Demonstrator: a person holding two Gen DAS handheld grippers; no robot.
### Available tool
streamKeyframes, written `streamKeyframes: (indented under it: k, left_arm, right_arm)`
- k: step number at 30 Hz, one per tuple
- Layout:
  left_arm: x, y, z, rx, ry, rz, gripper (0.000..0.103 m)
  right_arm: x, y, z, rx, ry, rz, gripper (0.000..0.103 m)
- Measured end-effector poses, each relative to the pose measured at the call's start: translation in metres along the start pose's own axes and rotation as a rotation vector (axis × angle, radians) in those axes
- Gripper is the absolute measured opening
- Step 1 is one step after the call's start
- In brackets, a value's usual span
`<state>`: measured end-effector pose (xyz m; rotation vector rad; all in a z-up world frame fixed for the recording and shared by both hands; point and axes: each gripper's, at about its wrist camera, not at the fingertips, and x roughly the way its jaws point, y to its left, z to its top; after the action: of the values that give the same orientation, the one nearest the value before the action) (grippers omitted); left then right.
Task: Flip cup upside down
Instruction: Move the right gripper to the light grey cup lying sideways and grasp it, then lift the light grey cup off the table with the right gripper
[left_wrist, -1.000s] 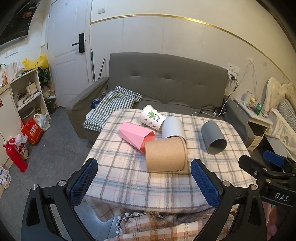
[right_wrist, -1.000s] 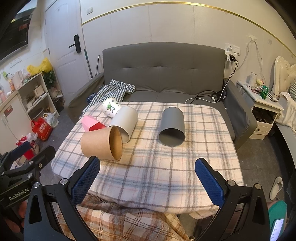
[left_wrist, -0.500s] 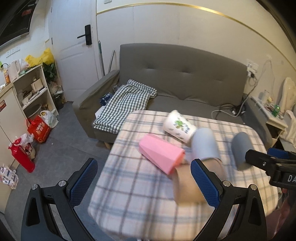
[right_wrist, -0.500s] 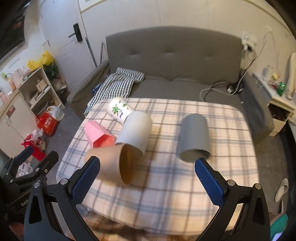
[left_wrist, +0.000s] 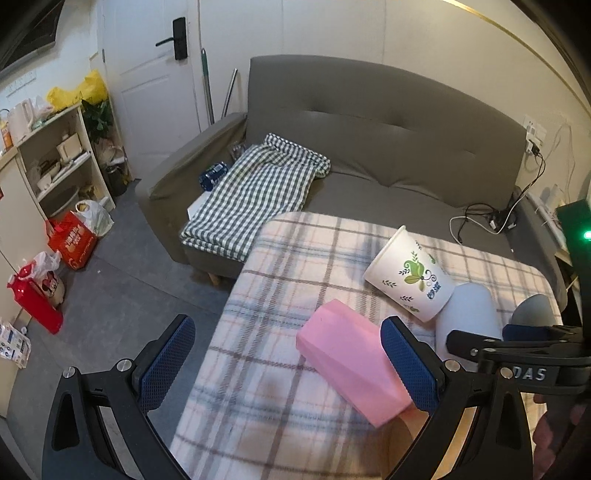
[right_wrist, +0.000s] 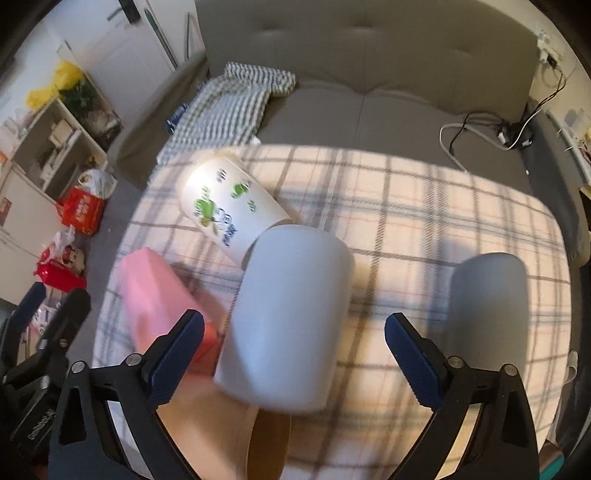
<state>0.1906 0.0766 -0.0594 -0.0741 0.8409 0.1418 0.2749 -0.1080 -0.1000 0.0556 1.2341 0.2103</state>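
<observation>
Left gripper (left_wrist: 288, 363) fingers spread wide above pink cup (left_wrist: 351, 369) lying sideways, apparently untouched

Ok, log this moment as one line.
left tongs: open, by pink cup | right tongs: open, around pale cup, not gripping | cups: lying on their sides on table

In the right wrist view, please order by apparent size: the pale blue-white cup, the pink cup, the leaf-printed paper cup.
1. Pale blue-white cup, largest, though it is nearest the camera.
2. Pink cup and leaf-printed paper cup: similar; the picture is blurred, so no ranking.
</observation>
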Motion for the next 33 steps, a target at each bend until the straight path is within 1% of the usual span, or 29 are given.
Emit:
streamKeyframes:
  k: [4,6,9,11,14,17,22,27,30,33]
  left_arm:
    - [0.011,-0.003,0.000,0.011,0.013,-0.005,0.103]
    - [0.014,-0.005,-0.002,0.009,0.024,-0.012,0.103]
    - [0.017,-0.009,-0.002,0.009,0.032,-0.014,0.103]
    - [0.017,-0.010,-0.002,0.012,0.032,-0.013,0.103]
    - [0.013,-0.013,-0.003,0.018,0.029,-0.007,0.103]
    - [0.006,-0.016,-0.002,0.022,0.024,-0.001,0.103]
    - [-0.013,-0.020,0.003,0.029,-0.003,0.006,0.103]
    - [-0.046,-0.026,0.007,0.035,-0.040,0.002,0.103]
    - [-0.069,-0.030,0.006,0.039,-0.066,-0.003,0.103]
    - [-0.089,-0.037,0.000,0.049,-0.077,-0.001,0.103]
  right_arm:
    - [0.020,0.000,0.007,0.011,0.050,0.000,0.096]
    - [0.026,-0.002,0.009,0.018,0.060,0.009,0.093]
    - [0.034,-0.004,0.011,0.028,0.084,0.019,0.085]
    - [0.036,-0.006,0.011,0.045,0.099,0.066,0.077]
    - [0.034,-0.007,0.011,0.036,0.096,0.059,0.076]
    - [0.025,-0.010,0.010,0.051,0.072,0.073,0.076]
    - [-0.011,-0.009,0.012,0.030,-0.021,0.078,0.075]
    - [-0.058,-0.008,0.010,0.027,-0.096,0.094,0.075]
    - [-0.091,-0.010,0.000,0.025,-0.136,0.098,0.075]
    - [-0.122,-0.018,-0.019,0.027,-0.170,0.092,0.075]
